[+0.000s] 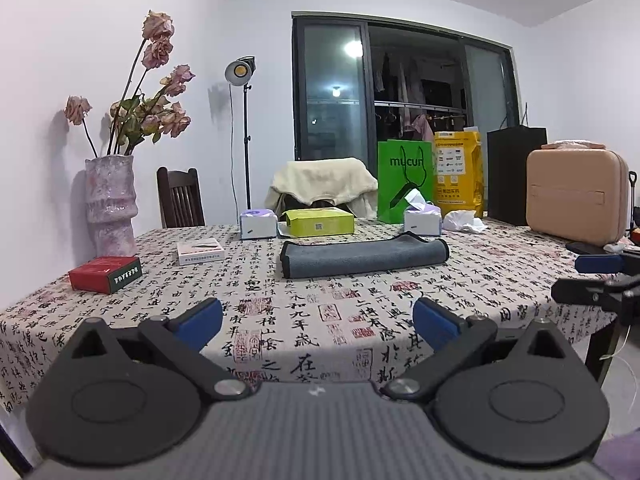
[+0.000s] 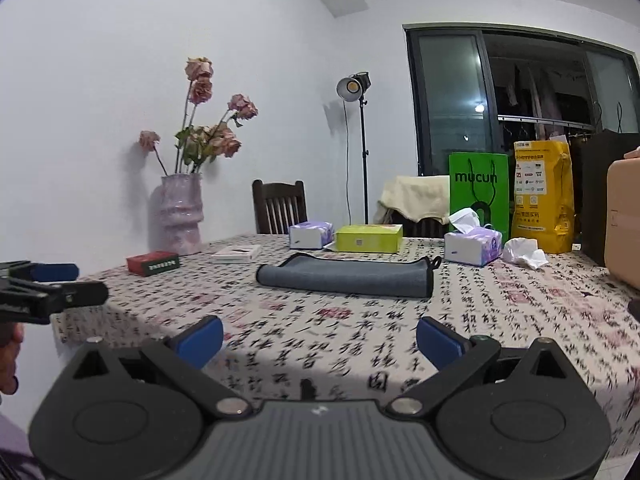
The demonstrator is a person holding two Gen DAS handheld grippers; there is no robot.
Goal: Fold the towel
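Long counter [image 1: 344,320] draped in a calligraphy-print cloth, filling the lower half of both views. Behind it, dark sliding window [image 1: 400,88], lamp on a stand [image 1: 240,72] and wooden chair [image 1: 180,196]. At the far right of the left wrist view, whole peach hard case [image 1: 574,196]; only its cropped edge in the right wrist view. Pink vase [image 1: 110,200] of dried roses at the counter's left rear. Green paper bag [image 1: 404,180] and yellow bag [image 1: 460,172] upright along the back edge.

Grey towel [image 1: 362,256] already folded into a long flat band with black trim, lying mid-counter, well apart from both grippers; hanging loop at its right end plain only in the right wrist view [image 2: 436,262].

Lime box [image 1: 320,222] between two tissue packs, crumpled tissue [image 1: 464,220] nearby, red box [image 1: 106,274] and white box [image 1: 200,252] toward the left.

Left gripper [image 1: 318,322] hovering over the near counter edge, jaws spread wide, gripping nothing. Right gripper [image 2: 320,340] likewise wide apart and bare. Each visible from the other's camera at the frame edge: right one at [image 1: 600,280], left one at [image 2: 52,284]. Sliver of a hand [image 2: 10,360] seen only in the right wrist view.
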